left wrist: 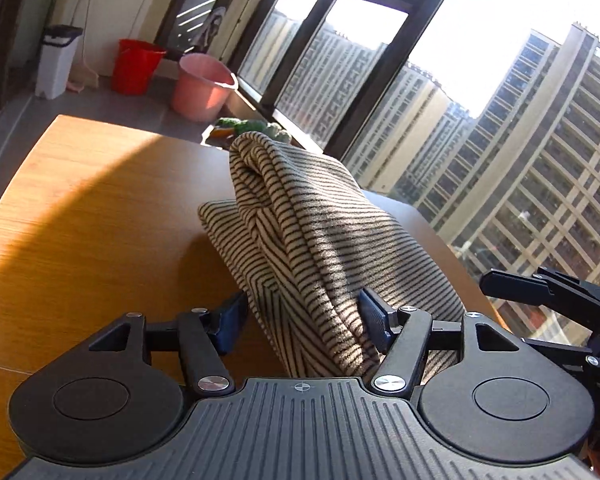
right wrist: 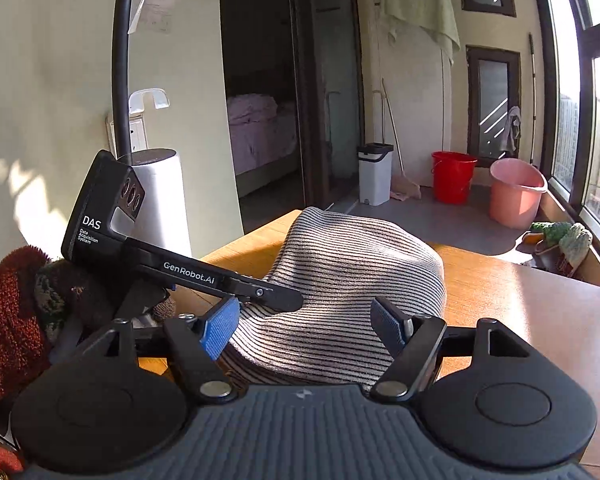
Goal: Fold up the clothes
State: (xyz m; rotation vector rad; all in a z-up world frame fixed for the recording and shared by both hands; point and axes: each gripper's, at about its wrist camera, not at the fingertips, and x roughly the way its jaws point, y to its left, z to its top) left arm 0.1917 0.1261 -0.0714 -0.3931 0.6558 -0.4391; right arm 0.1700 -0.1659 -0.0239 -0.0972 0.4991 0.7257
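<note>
Garment bunched between both grippers' spread fingers, over the table.

A cream, dark-striped knit garment lies folded and bunched into a raised hump on the wooden table.

Light: hard sun through my windows, sky blown white.
Shadows: sharp bands across counter.
Edges: fisheye-bent, corners dark.

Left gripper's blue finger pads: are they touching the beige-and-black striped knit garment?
Cannot tell. In the left wrist view the striped garment rises between the left gripper; its right blue pad looks pressed against the cloth, but the left pad's edge is unclear.
</note>
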